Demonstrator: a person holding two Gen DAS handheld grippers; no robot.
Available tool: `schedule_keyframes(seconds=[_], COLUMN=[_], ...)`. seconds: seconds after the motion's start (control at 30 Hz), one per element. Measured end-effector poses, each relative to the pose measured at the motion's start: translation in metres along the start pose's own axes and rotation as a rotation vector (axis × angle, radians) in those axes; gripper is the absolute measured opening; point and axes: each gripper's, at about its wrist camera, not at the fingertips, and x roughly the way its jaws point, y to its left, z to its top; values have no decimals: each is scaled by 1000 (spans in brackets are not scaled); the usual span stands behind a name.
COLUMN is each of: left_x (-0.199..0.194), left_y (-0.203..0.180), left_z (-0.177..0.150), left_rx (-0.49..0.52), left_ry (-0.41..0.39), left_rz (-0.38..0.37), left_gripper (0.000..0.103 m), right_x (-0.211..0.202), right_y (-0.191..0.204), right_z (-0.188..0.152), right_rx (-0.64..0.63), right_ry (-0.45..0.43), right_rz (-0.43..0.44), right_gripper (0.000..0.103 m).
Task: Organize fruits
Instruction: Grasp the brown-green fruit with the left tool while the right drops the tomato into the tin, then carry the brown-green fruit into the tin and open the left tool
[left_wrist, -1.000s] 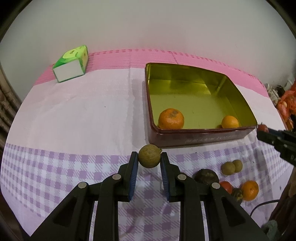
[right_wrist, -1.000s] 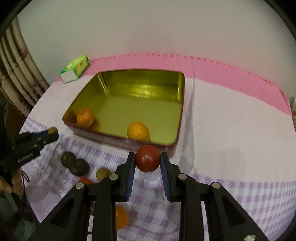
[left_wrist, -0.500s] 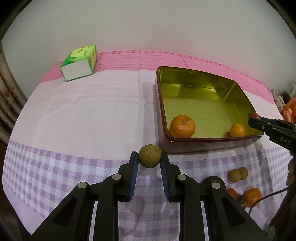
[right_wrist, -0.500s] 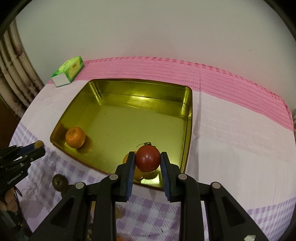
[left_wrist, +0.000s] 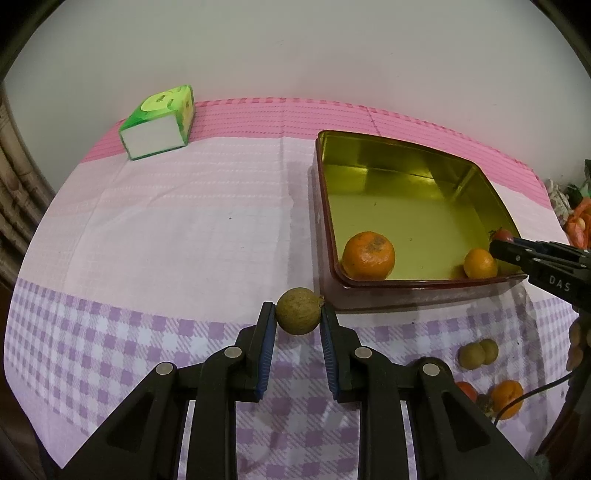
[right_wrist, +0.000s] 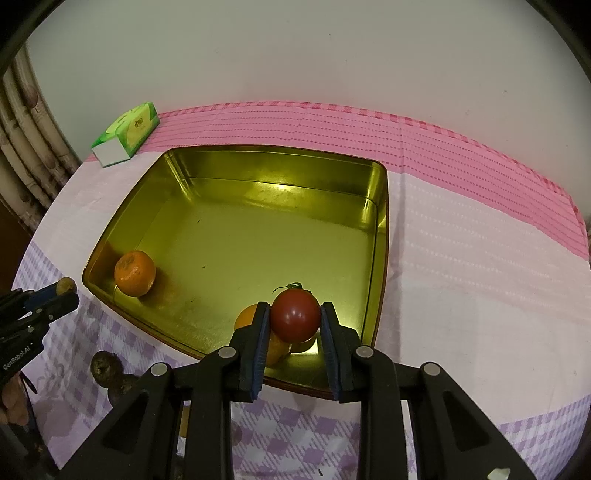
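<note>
left tongs (left_wrist: 297, 320): pinching a brownish-green fruit (left_wrist: 298, 311), outside the tin (left_wrist: 424, 293), just off its near left corner, above the counter (left_wrist: 184, 229)
right tongs (right_wrist: 294, 322): pinching a tomato (right_wrist: 294, 314), already over the tin's near right corner, above a small orange (right_wrist: 246, 317)
nearer the drop: right tongs; I judge a straight lowering suffices, while the left must go rightward over the rim

At the right edge of your left wrist view, the right gripper (left_wrist: 496, 251) shows white letters "DAS" on its black body. At the lower left of your right wrist view, the left gripper (right_wrist: 64, 291) reads "GenRobot.AI". The print on the green tissue box (right_wrist: 127, 133) is too small to read.
</note>
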Motion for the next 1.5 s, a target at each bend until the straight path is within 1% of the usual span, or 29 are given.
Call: schedule_keyframes(seconds=[0.2,0.47,0.53,0.57,0.73,0.87,1.03,1.2,1.5], left_x=[-2,-8,-9,-9,-9,-1,8,21,45], left_y=[-3,-13,-17,-20,-41,-60,-82,-100,-108], left_z=[1,12,15,17,29,39,50,55,52], left_rx=[10,25,33,30,70,100,130,160,167], left_ry=[-14,-34,-34,-27,-33,-13,-11,6,67], left_rz=[-19,-49,-55,-75,-101,-119,-131,-134,-123], left_gripper=[25,25,25,25,25,25,25,25,25], right_x=[0,-1,-3,-5,-16,-25,-36,-40,-40], right_y=[-3,-7,-8,-9,-12,-16,-26,-36,-45], right_z=[0,0,-1,-1,-4,-8,-18,-27,-35], right_rx=[12,16,20,24,35,50,81,102,118], right_ry=[-2,-5,-11,-15,-34,-50,-64,-64,-59], right_rz=[4,12,15,17,31,39,45,43,42], right_gripper=[27,27,27,27,27,27,27,27,27])
